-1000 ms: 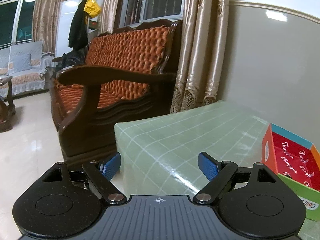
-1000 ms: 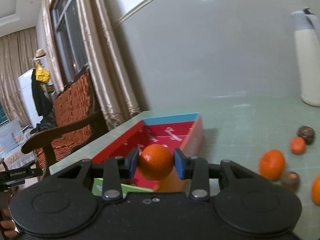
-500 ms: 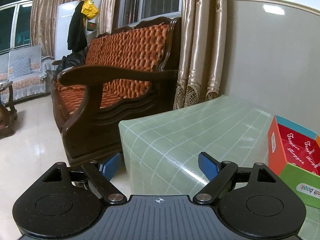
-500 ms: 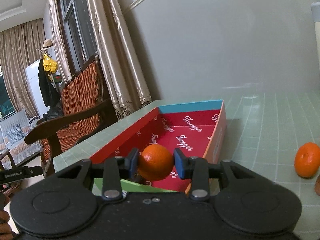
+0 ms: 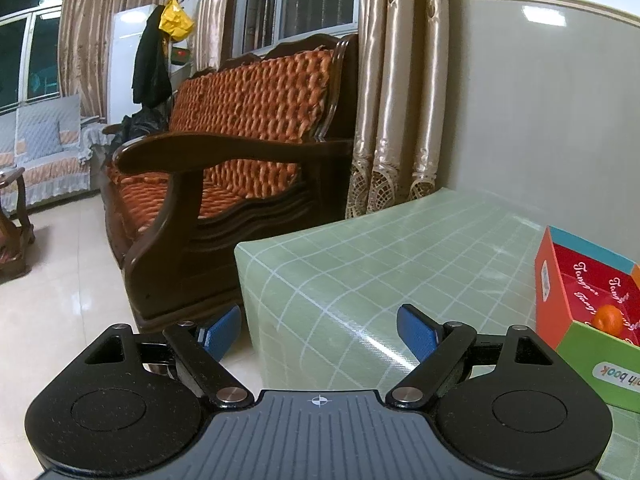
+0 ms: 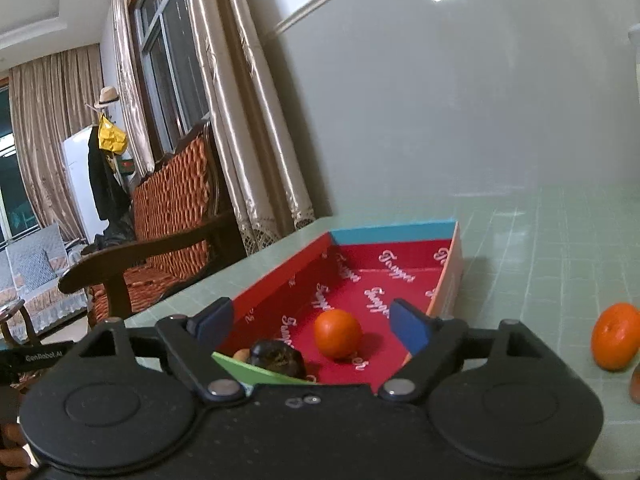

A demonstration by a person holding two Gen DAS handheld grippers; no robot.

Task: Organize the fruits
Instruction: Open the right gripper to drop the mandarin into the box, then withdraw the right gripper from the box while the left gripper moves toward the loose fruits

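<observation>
A shallow red box (image 6: pixel 404 232) with a blue far wall sits on the green gridded table (image 6: pixel 540 248). My right gripper (image 6: pixel 310 322) hovers over its near end, its jaws opening, with nothing pressed between the pads. A mandarin (image 6: pixel 337 333) lies free on the box floor. A dark round fruit (image 6: pixel 277 356) and a small orange-brown one rest at the near wall. The left wrist view shows the same box (image 5: pixel 552 280) at the right edge with the mandarin (image 5: pixel 608 317) inside. My left gripper (image 5: pixel 320 330) stands open over the table corner, holding nothing.
Another mandarin (image 6: pixel 615 336) and a brownish fruit (image 6: pixel 635 380) lie on the table right of the box. A wooden sofa (image 5: pixel 224 168) with orange cushions stands left of the table, beside curtains (image 5: pixel 394 92). The wall runs close behind the table.
The right gripper's jaws have spread and let go of the mandarin, which now lies on the box floor. The left gripper has kept still and open.
</observation>
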